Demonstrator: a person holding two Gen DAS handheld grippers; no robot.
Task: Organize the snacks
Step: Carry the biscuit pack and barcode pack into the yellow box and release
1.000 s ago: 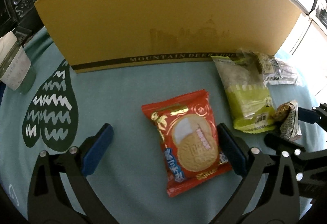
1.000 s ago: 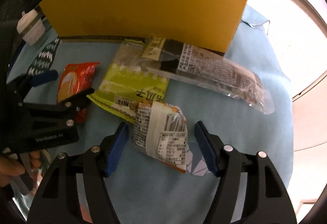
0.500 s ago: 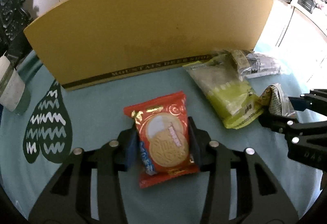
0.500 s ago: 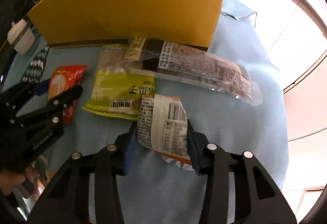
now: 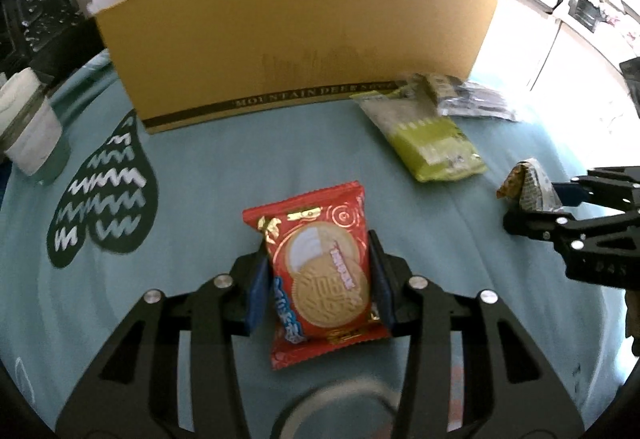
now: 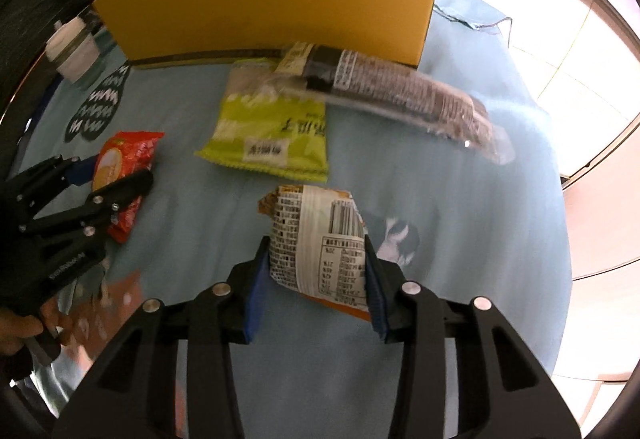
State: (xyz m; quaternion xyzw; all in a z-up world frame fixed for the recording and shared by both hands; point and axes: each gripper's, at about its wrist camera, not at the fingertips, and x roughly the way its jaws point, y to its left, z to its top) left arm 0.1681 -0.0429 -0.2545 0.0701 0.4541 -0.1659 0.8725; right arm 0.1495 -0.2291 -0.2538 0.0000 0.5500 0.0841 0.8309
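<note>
Left wrist view: left gripper point(image 5: 318, 281) jaws clamp the red biscuit packet point(image 5: 320, 271) over the counter point(image 5: 224, 175), right gripper point(image 6: 314, 281) jaws clamp the white snack wrapper point(image 6: 320, 251); risk: slick film could slide free during carry toward the yellow box point(image 5: 296, 35).
</note>
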